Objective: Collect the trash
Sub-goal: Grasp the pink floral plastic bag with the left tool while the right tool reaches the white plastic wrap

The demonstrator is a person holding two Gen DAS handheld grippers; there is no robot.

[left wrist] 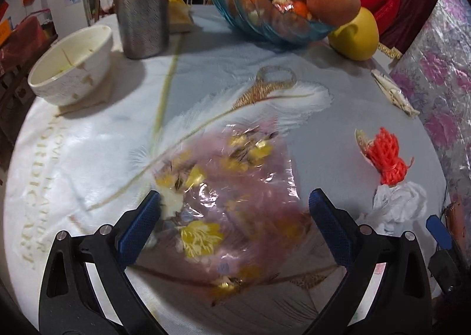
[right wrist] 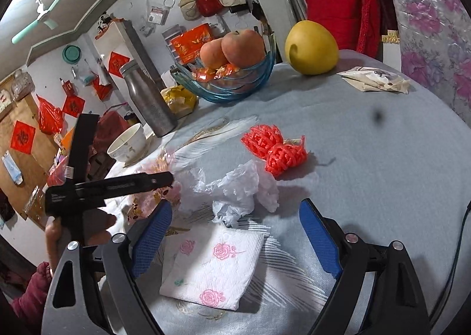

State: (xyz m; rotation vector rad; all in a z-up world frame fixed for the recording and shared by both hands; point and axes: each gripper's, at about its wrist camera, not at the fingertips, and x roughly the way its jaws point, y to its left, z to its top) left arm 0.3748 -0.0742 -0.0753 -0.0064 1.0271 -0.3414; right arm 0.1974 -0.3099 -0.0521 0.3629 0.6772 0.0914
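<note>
The left gripper stands released, its blue-padded jaws spread wide above a clear pinkish plastic bag with yellow flower print, which lies flat on the pale blue printed tablecloth directly between and ahead of the jaws; whether the left pad touches the bag's edge cannot be told through the blur. To the right of this claw lie a crumpled white plastic wrapper and, just beyond it, a bunched orange foam fruit net. Ahead and to the left stand a used white paper bowl and a brushed steel bottle; straight ahead sits a blue glass fruit bowl. The right gripper is likewise released, with nothing between its pads. A folded white napkin printed with pink roses lies just below its jaws, the white wrapper lies immediately ahead, and the orange net beyond that. A flattened white packet lies far ahead to the right.
</note>
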